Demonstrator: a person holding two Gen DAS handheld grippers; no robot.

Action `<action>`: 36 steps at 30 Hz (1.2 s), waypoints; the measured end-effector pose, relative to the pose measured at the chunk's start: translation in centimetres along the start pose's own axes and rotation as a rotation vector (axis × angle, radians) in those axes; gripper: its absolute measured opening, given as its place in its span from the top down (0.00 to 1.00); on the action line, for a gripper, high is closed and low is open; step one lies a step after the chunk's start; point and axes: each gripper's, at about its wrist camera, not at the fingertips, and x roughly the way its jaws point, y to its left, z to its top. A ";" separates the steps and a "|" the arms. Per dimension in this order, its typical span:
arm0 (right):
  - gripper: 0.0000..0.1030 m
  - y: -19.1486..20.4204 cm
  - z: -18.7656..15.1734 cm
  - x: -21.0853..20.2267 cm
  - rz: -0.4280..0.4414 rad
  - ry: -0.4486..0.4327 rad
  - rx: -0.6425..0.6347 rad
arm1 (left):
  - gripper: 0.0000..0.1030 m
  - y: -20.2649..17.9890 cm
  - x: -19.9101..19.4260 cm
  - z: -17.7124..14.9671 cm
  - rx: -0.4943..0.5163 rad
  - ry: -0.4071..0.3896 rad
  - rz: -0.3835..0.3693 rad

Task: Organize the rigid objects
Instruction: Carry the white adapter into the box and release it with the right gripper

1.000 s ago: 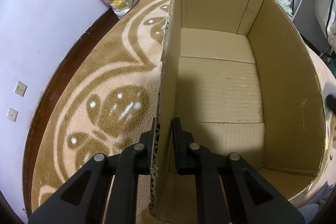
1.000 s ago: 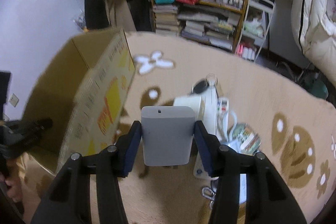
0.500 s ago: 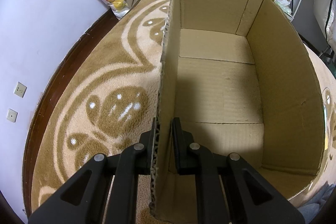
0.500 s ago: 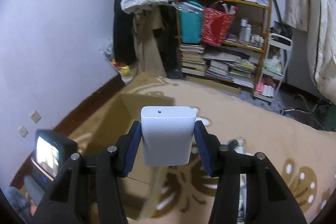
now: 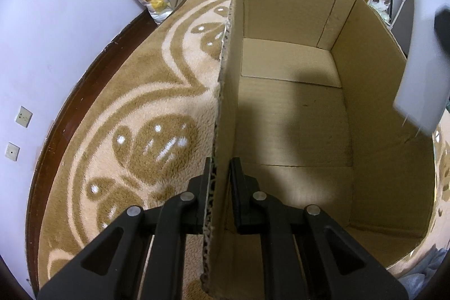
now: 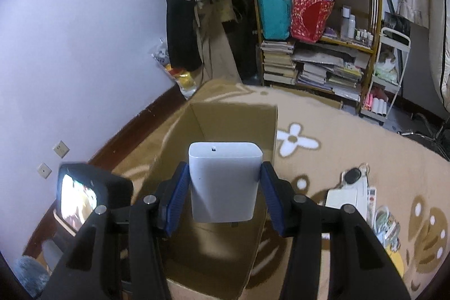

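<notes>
Left wrist view: the left gripper (image 5: 222, 182) straddles the near wall of a cardboard box (image 5: 368, 92), one finger outside over the patterned rug (image 5: 135, 108), the other inside. The outer finger touches the corrugated edge; a sliver of gap shows by the inner one, so the jaws look closed down on the wall, steadying it. No items show on the box floor — only bare flaps and a shadow across them. At the right edge a pale, motion-blurred slab, the white device (image 5: 422, 75), hangs above the far wall with a dark shape beside it that is too smeared to name.

Right wrist view: the right gripper (image 6: 223, 193) pinches that white device (image 6: 223, 182) by its two narrow sides, blue pads pressed against them. It is a smooth, matte block with rounded corners and a small dark hole near the top edge; it looks rigid and fairly slick, so the grip depends on the pads. It sits upright in the air over the open box (image 6: 233, 117), whose inside shows beneath and behind it. On the rug to the right lies a heap of small items (image 6: 362, 196), well apart from the box, beyond it a cluttered bookshelf (image 6: 317, 27).

By my reading, the step in hand is carrying the device to the box. What follows calls for lowering it past the rim, setting it on the floor flaps, then spreading the jaws — while the other hand keeps the wall from flexing.
</notes>
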 end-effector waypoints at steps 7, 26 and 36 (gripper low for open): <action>0.47 -0.5 -1.1 0.9 0.016 0.041 0.009 | 0.91 0.0 0.0 0.0 0.002 -0.002 0.002; 0.47 -0.4 -1.4 0.8 0.006 0.038 -0.034 | 0.91 -0.3 -0.3 -0.3 0.019 -0.013 0.029; 0.15 -3.4 0.1 -1.0 -0.062 -0.013 -0.024 | 0.89 0.1 -0.3 -0.4 -0.001 -0.009 0.031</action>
